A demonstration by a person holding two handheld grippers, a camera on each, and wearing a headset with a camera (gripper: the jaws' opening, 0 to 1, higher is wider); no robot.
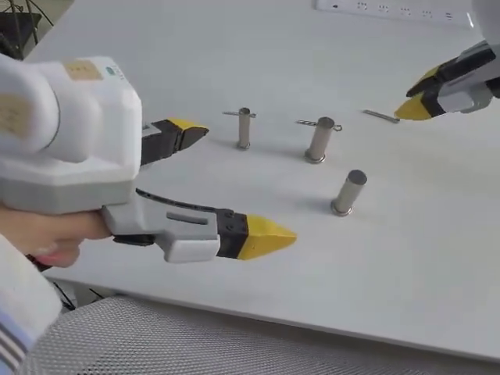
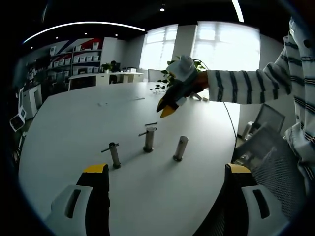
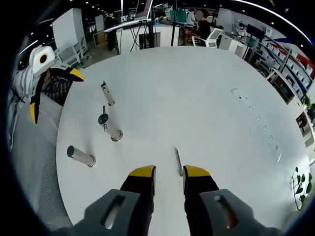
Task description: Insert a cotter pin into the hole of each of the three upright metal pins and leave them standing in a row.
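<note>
1. Foreground: the left yellow-tipped hand-held gripper (image 1: 248,182) hangs with jaws spread wide and empty, likely ready to steady a pin.
2. The bare upright steel cylinder pin (image 1: 348,193) stands unfilled (last of three).
3. Beyond it, the centre steel pin (image 1: 319,141) and the far-left steel pin (image 1: 244,129) each carry a cotter pin.
4. Farthest: the right yellow-tipped gripper (image 1: 408,111), jaws narrowly parted and empty, points at the loose thin wire cotter pin (image 1: 381,116) lying on the white table (image 1: 437,258).

I saw the yellow-tipped right gripper (image 1: 409,109) cut off at the right edge and the white power strip (image 1: 391,9) clipped at the far edge. On the nearest grey steel pin (image 1: 348,192) I couldn't make out a hole.
</note>
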